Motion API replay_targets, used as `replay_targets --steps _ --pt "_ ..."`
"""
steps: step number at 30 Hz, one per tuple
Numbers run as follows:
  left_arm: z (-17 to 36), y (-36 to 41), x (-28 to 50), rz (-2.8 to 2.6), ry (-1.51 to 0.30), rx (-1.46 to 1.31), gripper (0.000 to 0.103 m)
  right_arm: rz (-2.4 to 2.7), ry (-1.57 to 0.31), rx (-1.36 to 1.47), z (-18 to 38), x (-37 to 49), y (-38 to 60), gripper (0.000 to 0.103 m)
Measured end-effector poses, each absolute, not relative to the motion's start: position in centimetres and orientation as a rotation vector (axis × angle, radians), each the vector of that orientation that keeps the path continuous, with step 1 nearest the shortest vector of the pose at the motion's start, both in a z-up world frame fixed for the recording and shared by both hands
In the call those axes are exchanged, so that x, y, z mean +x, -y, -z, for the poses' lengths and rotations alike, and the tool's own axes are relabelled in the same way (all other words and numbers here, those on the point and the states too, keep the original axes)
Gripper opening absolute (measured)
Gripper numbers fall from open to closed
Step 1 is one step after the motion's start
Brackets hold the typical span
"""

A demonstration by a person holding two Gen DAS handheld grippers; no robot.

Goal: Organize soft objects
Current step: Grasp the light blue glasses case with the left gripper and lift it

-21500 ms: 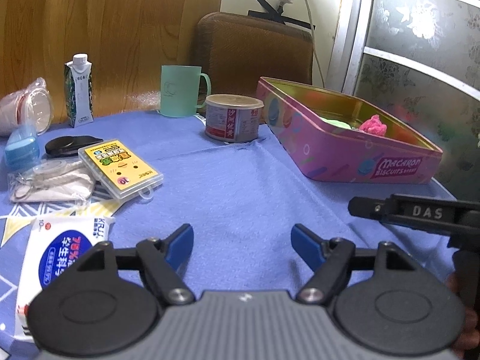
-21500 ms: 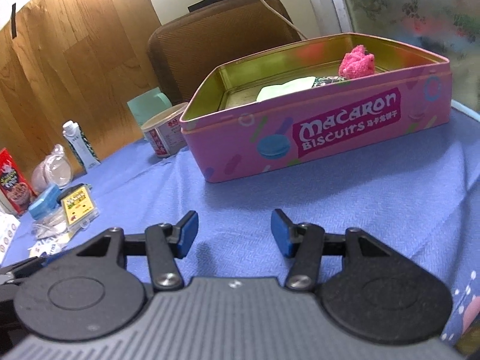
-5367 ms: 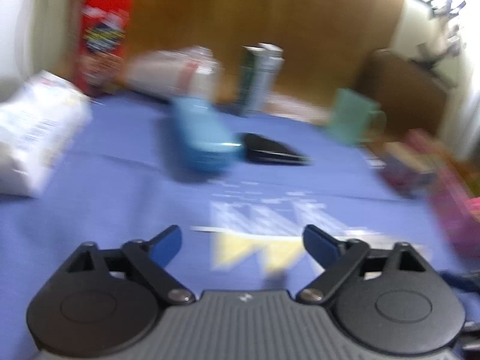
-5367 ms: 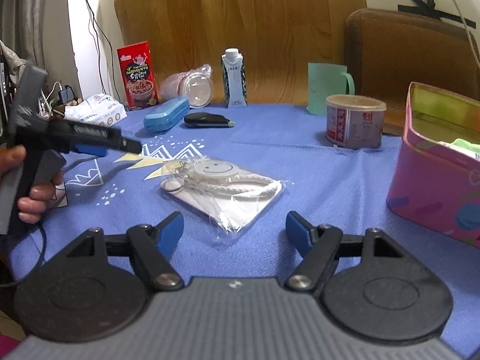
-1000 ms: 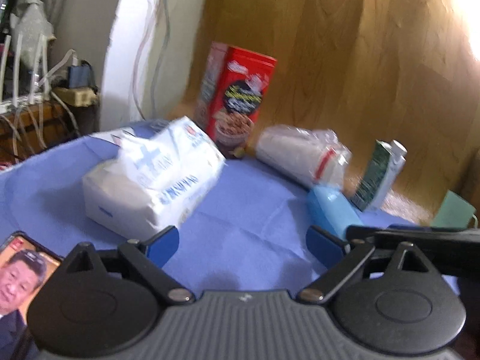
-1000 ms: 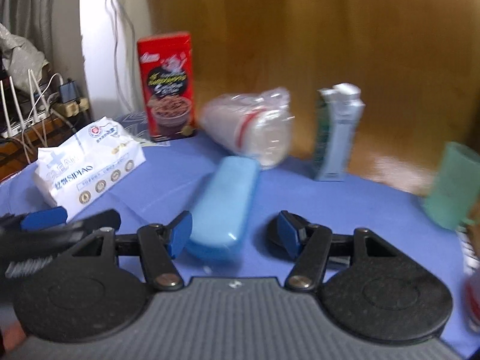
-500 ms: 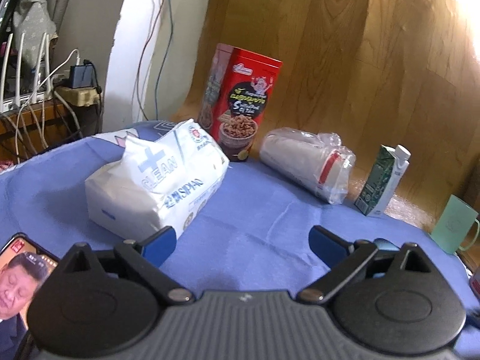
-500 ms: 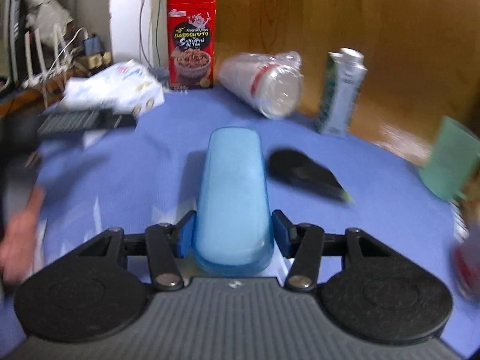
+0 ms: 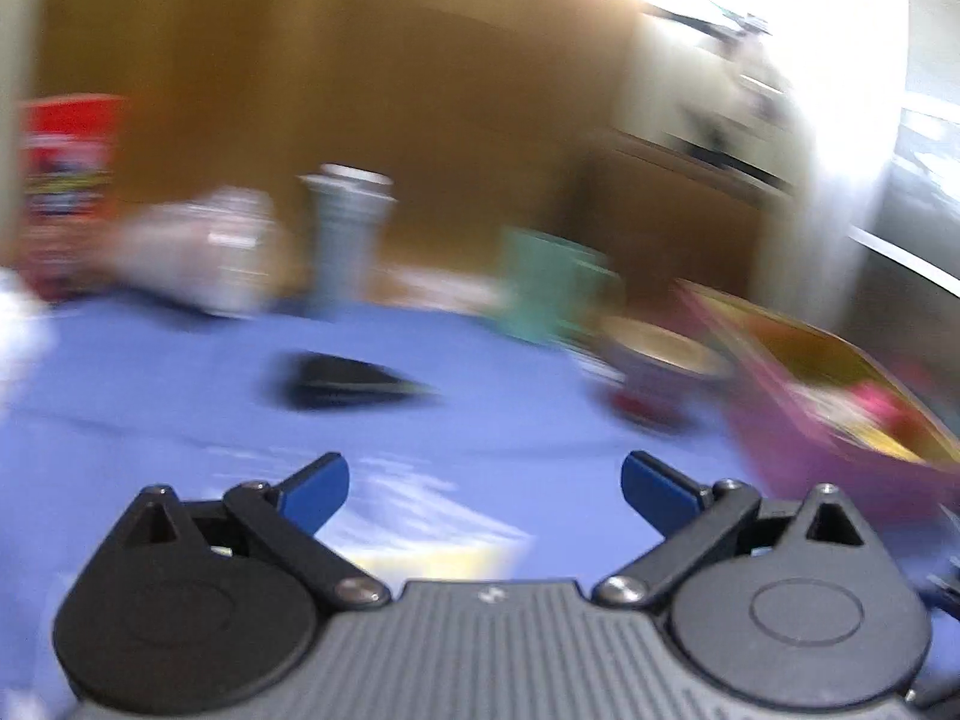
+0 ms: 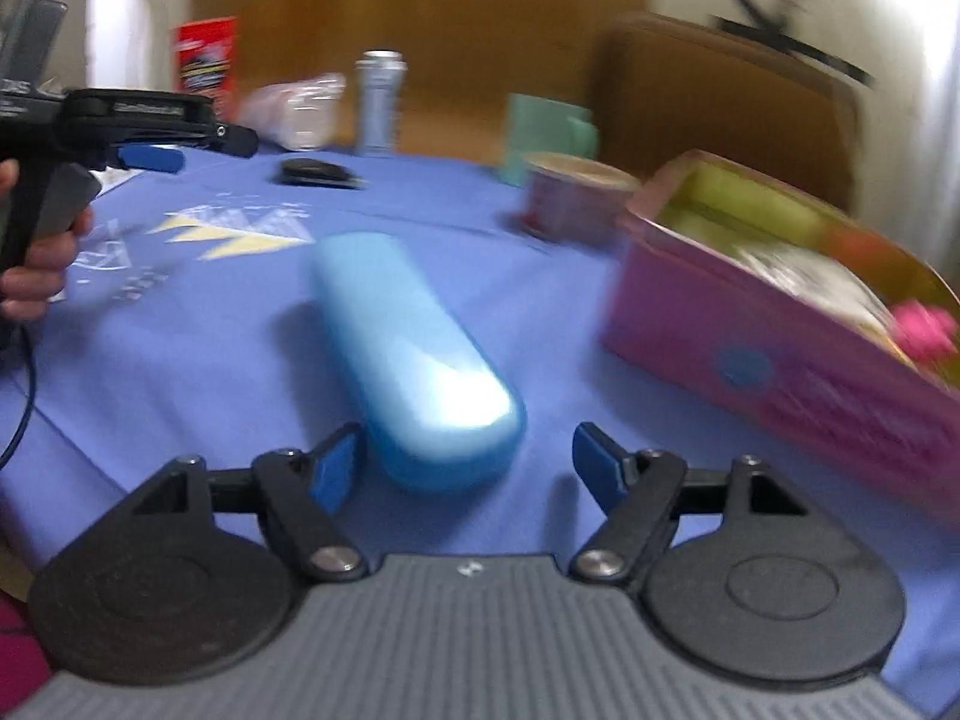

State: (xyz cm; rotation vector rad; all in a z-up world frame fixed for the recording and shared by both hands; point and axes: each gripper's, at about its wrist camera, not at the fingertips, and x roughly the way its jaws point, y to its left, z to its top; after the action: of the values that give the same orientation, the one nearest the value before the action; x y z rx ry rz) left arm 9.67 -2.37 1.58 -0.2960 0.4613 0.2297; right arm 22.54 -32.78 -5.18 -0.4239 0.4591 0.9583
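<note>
A light blue glasses case [image 10: 414,354] lies on the blue tablecloth [image 10: 180,312] just ahead of my right gripper [image 10: 468,465], which is open; the case's near end sits between the fingertips without being squeezed. The pink biscuit tin [image 10: 780,324] stands open at the right with a pink fuzzy object [image 10: 924,330] inside. My left gripper [image 9: 485,489] is open and empty above the cloth; it also shows at the left of the right wrist view [image 10: 150,156]. The left wrist view is blurred; the tin [image 9: 840,444] shows at its right.
A black case [image 10: 315,171], a round can [image 10: 576,198], a green mug [image 10: 549,135], a carton [image 10: 378,102], a bagged item [image 10: 300,111] and a red box [image 10: 204,57] stand along the back. A brown chair [image 10: 720,90] is behind the table.
My right gripper carried the blue case toward the tin, set it on the cloth and opened. My left gripper swung right, away from the tissue pack.
</note>
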Motion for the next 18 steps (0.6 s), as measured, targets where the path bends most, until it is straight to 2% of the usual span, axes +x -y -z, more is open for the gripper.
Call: replay_targets --steps 5,11,14,15,18 --pt "-1.5 6.4 12.2 -0.039 -0.556 -0.283 0.101 -0.913 -0.440 -0.359 5.3 23.2 35.4 0.078" --pt "-0.8 6.9 11.7 0.011 -0.631 -0.305 0.099 -1.009 -0.416 -0.358 5.3 24.0 34.9 0.078" --pt "0.6 6.6 12.2 0.069 -0.701 -0.372 0.087 -1.068 -0.439 -0.346 5.7 24.6 34.3 0.076" --pt "0.8 6.6 12.4 0.112 -0.704 -0.414 0.077 -1.089 -0.456 -0.341 5.9 24.7 34.2 0.064" --pt "-0.9 7.6 13.1 0.097 -0.683 -0.369 0.072 -1.092 -0.445 -0.330 5.8 24.6 33.9 0.064"
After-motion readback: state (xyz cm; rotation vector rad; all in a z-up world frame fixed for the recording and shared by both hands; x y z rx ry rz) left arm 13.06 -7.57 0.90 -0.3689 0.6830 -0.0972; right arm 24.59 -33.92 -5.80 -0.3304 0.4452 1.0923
